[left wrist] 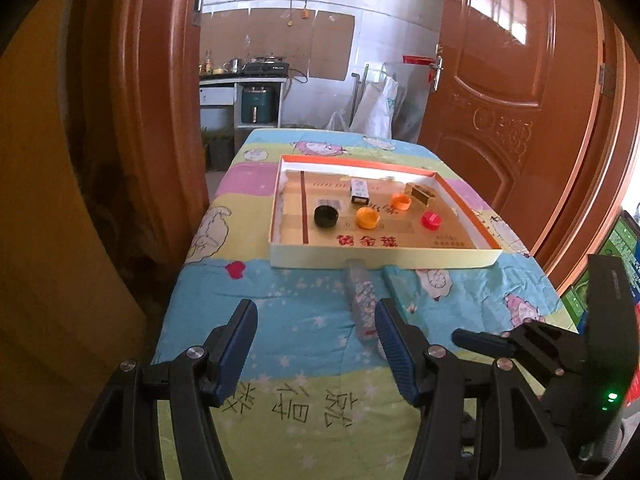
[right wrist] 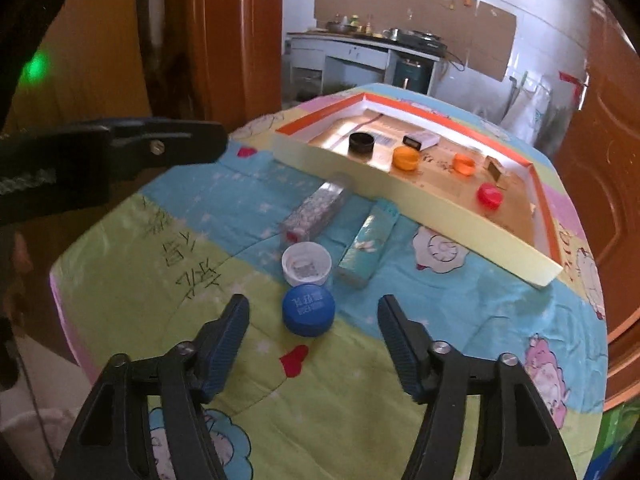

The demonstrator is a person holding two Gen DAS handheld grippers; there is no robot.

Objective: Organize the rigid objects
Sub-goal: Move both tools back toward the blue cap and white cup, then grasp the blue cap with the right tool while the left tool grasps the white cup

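My right gripper point(right wrist: 313, 304) is open and low over the quilt, with a blue cap point(right wrist: 308, 310) lying just ahead between its fingertips, untouched by the pads. A white cap point(right wrist: 306, 264) lies right behind the blue one. A clear patterned box point(right wrist: 316, 210) and a teal box point(right wrist: 368, 244) lie beyond, against the shallow cardboard tray point(right wrist: 400, 196). My left gripper point(left wrist: 316, 308) is open with nothing in it, and the clear box point(left wrist: 360, 300) lies by its right finger.
Inside the tray point(left wrist: 380, 256) lie a black cap point(left wrist: 326, 216), two orange caps point(left wrist: 367, 217), a red cap point(left wrist: 431, 220), a white box point(left wrist: 359, 191) and a small gold box point(left wrist: 420, 194). Brown doors flank the narrow quilt-covered table point(left wrist: 280, 400).
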